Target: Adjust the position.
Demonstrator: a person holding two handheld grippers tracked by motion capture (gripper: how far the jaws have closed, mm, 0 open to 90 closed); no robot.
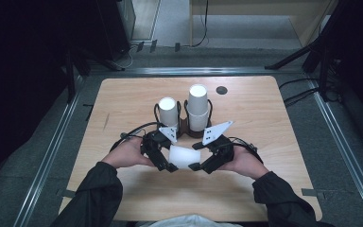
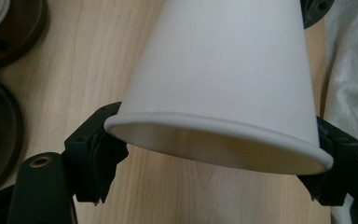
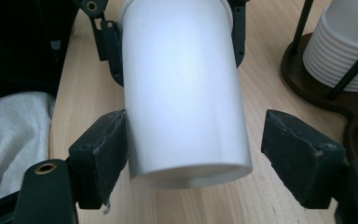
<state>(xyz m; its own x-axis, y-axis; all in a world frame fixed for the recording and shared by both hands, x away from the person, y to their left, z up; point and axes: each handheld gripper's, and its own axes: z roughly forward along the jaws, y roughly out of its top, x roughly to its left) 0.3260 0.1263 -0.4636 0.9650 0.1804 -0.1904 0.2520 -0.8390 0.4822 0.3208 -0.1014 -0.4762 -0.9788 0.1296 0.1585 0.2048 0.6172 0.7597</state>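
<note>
— Currently: paper cup (image 1: 185,156) held lying on its side just in front of the cup rack (image 1: 185,126). Left gripper (image 2: 212,156) clamped across its rim.

— Right gripper (image 3: 212,156): jaws wide, straddling the base, one pad (image 3: 103,149) touching. Advise closing gently; thin wall crushes.

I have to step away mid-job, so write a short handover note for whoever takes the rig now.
Left hand-held gripper: shut on the paper cup at its rim end.
Right hand-held gripper: open, jaws either side of the cup's base end, one touching.
Cup lies sideways between them near the table's front edge.
Cup rack behind holds two stacks.
Done: one cup out.
Left: probably set it on a stack.
</note>
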